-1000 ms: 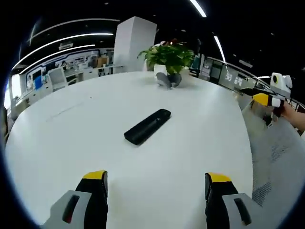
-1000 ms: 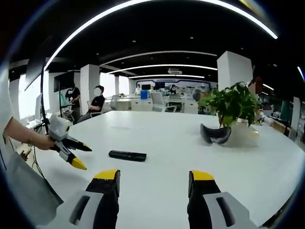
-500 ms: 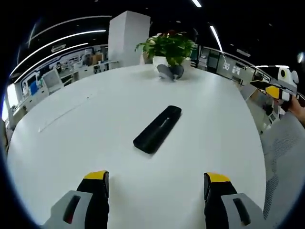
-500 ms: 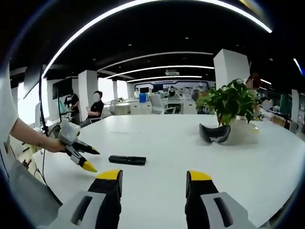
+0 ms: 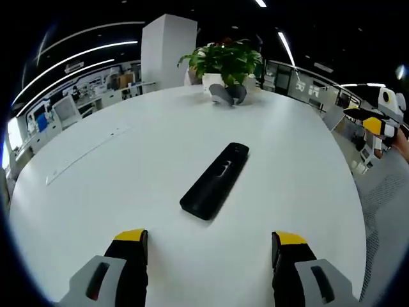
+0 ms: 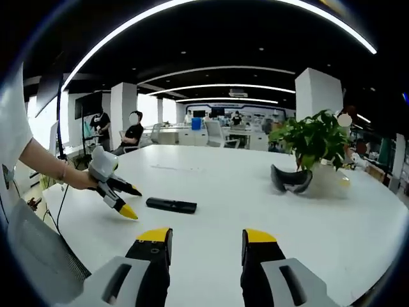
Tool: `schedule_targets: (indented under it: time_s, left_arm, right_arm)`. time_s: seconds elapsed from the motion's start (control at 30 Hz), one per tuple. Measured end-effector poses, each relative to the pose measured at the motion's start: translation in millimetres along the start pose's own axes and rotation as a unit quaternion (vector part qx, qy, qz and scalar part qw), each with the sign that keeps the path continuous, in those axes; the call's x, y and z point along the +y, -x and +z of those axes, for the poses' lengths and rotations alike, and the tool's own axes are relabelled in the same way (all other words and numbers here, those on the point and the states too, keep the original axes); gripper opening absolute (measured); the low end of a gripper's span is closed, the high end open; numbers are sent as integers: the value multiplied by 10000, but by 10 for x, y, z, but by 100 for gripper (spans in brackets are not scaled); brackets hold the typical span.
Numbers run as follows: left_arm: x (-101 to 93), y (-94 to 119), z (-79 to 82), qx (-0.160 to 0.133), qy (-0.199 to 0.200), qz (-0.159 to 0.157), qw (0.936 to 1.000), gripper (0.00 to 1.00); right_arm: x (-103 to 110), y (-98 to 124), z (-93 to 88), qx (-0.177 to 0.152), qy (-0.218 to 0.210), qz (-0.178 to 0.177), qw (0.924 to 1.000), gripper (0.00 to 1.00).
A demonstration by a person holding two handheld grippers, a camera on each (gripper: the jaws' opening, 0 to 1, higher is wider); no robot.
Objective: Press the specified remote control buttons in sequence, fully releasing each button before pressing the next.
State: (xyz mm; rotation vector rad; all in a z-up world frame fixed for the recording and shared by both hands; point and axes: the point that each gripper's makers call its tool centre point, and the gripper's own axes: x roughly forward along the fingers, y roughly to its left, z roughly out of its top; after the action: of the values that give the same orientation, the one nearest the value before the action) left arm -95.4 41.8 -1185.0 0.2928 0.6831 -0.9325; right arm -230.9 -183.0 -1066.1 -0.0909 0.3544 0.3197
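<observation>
A black remote control [image 5: 215, 180] lies flat on the white round table [image 5: 115, 166], just ahead of my left gripper [image 5: 211, 251], which is open with nothing between its yellow-tipped jaws. In the right gripper view the same remote [image 6: 170, 205] lies left of centre, and the left gripper [image 6: 121, 201] hovers close to its left end, held by a person's hand. My right gripper [image 6: 207, 246] is open and empty, well back from the remote above the table's near part. The right gripper [image 5: 374, 123] also shows at the far right of the left gripper view, off the table's edge.
A potted green plant [image 5: 225, 64] with a grey curved object [image 5: 225, 94] in front of it stands at the table's far side; both show again as the plant [image 6: 313, 142] and grey object [image 6: 290, 178]. A mesh chair back [image 6: 35, 259] sits at the lower left. People sit far behind.
The left gripper has closed in on the remote, which now looks larger and nearer in its view. The right gripper's jaws have narrowed a little and its view shifted slightly.
</observation>
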Motion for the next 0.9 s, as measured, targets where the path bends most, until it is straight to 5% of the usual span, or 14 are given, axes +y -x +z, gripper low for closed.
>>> schedule_targets:
  time_s: [0.1,0.23,0.37,0.5,0.7,0.87,0.9]
  left_arm:
    - [33,-10,43,70,-38,-34,10000,81]
    - [62,-21,258,138,-703,-181,9973,76]
    - [48,-109,412,259,-592,-428,9970,71]
    - [17,-216,427,709,-945,-678,9907,63]
    - [2,-377,426,1005,-1035,-781,9865,56]
    - [5,-401,275,1482,-1722,-782,9707,51]
    - [-30,-415,319,1366,-1680,-852,9725,47]
  right_arm:
    - [13,3,-12,34,29,43,10000,40]
    - [8,1,-17,37,50,47,10000,39]
    - [34,-5,-28,79,115,99,9999,39]
    - [26,-5,-33,89,109,90,9999,38]
    - [4,4,-37,87,102,45,9999,37]
    - [-7,9,-37,66,102,21,9999,37]
    - [-10,10,-38,65,101,15,9999,37]
